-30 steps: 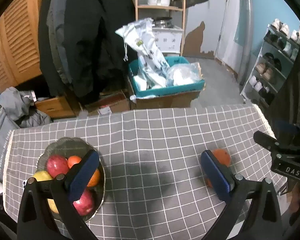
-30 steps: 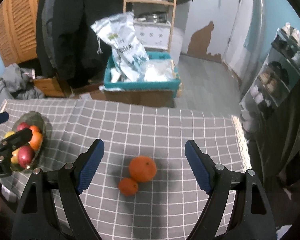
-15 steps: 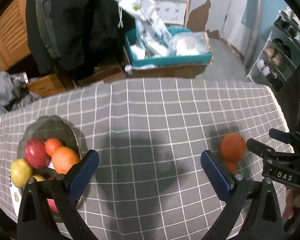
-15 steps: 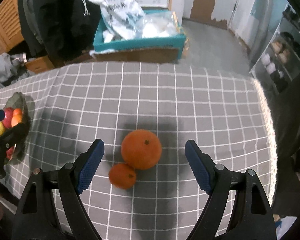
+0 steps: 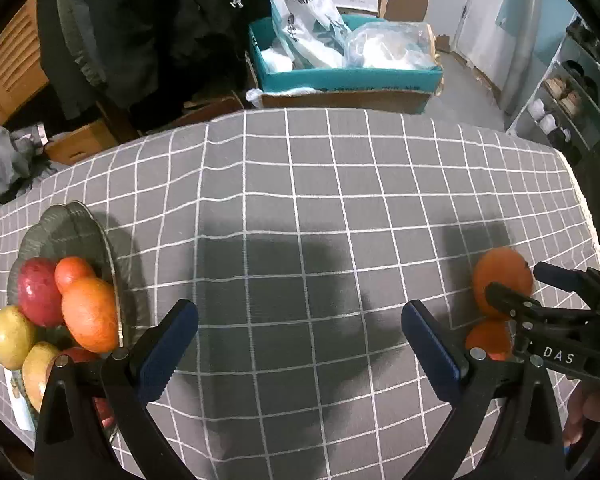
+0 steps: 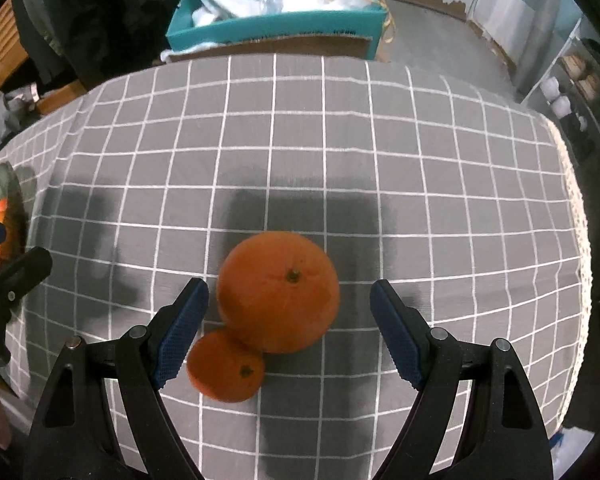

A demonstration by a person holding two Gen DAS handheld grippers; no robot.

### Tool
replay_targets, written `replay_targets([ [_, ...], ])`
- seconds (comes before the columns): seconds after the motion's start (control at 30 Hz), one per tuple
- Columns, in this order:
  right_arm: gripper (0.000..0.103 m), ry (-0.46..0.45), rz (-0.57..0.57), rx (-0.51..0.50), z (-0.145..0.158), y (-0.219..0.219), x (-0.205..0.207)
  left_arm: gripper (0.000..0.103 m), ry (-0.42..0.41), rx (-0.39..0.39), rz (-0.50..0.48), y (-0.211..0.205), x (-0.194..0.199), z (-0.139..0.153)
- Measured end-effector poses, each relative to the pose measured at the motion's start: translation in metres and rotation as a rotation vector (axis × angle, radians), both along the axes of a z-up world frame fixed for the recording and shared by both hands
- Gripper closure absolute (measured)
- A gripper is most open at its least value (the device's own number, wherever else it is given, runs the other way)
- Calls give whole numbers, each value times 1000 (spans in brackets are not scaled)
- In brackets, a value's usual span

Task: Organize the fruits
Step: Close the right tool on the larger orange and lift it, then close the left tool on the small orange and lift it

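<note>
Fingers [image 6: 188,328] of both grippers spread; right pair flanks large orange [image 6: 278,290], untouched, far from tablecloth edge [image 6: 576,216].

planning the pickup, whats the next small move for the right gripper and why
Probably lower the right gripper a little further around the large orange, then close. Its jaws stand open with that orange between them, untouched, while the small orange leans against it near the left pad, so centring matters.

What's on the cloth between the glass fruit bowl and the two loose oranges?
Nothing: the left wrist view shows only bare grey checked tablecloth between the glass fruit bowl and the two oranges.
</note>
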State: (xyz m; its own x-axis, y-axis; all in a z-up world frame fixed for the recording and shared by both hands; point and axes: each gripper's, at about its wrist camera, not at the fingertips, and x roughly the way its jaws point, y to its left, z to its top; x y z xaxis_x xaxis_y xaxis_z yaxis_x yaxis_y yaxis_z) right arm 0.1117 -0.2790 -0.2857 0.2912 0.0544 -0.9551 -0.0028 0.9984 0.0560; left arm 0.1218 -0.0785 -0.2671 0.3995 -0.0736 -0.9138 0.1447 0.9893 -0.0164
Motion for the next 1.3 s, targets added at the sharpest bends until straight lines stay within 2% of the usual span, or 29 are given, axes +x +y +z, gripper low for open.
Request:
replay_targets([
  [0.33, 21, 49, -12, 42, -20, 1, 7, 1, 22, 2, -11, -7, 1, -11],
  [0.37, 23, 55, -12, 49, -22, 1, 7, 1, 24, 2, -12, -7, 1, -11],
  [0.43, 34, 58, -8, 82, -23, 1, 7, 1, 26, -1, -14, -8, 0, -11],
  [0.47, 34, 56, -10, 84, -23, 1, 6, 1, 26, -1, -16, -9, 0, -11],
  [0.67, 35, 12, -21, 59, -13, 2, 3, 1, 19, -20, -27, -14, -2, -5],
  [0.9, 36, -63, -70, 5, 12, -20, -11, 1, 32, -72, -51, -28, -7, 0],
  [1.1, 36, -80, -99, -31, 21, -44, -33, 1, 40, -93, -99, -52, -17, 0],
  [1.3, 36, -72, -135, -50, 16, -64, -51, 1, 47, -86, -152, -77, -29, -3],
])
